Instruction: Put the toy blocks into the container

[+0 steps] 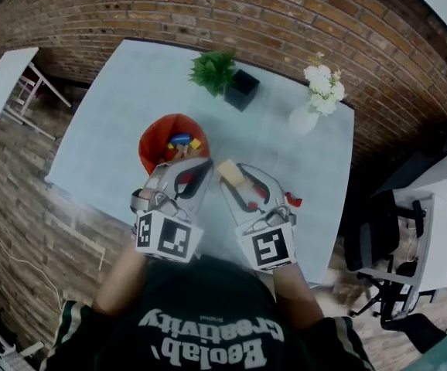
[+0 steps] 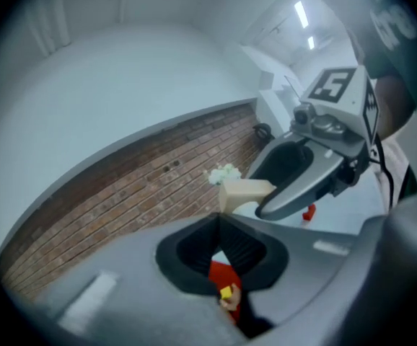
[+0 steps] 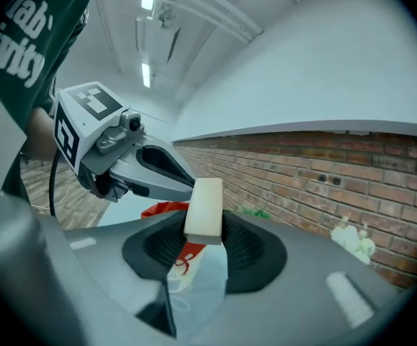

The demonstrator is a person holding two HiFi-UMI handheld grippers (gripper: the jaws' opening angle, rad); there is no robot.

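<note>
Cream, matt, square-edged: one toy block (image 3: 204, 200), pinched between the jaws of the right gripper (image 3: 203, 229) by its near end, the rest standing out past the tips. It is off the table, beside the container and not yet over it.

- Handling, by judgement: rigid and light, probably wood or hard plastic, with smooth flat faces. It is not fragile. Best held across two opposite flat faces, as it is now; a grip nearer its middle would leave less to swing or slip.
- Left gripper (image 2: 219, 225): tips closed together, nothing held. The container's red shows through the gap behind them.
- Small red piece (image 1: 293, 200) on the table (image 1: 131, 107) just beside the right gripper. One; kind unclear.
- Red container (image 1: 155, 136): one, open-topped. Inside it are a blue block (image 1: 179, 139) and a yellow block (image 1: 196, 143); any others cannot be counted.
- Far side: one potted plant (image 1: 214, 69) and one vase of white flowers (image 1: 320, 83).
</note>
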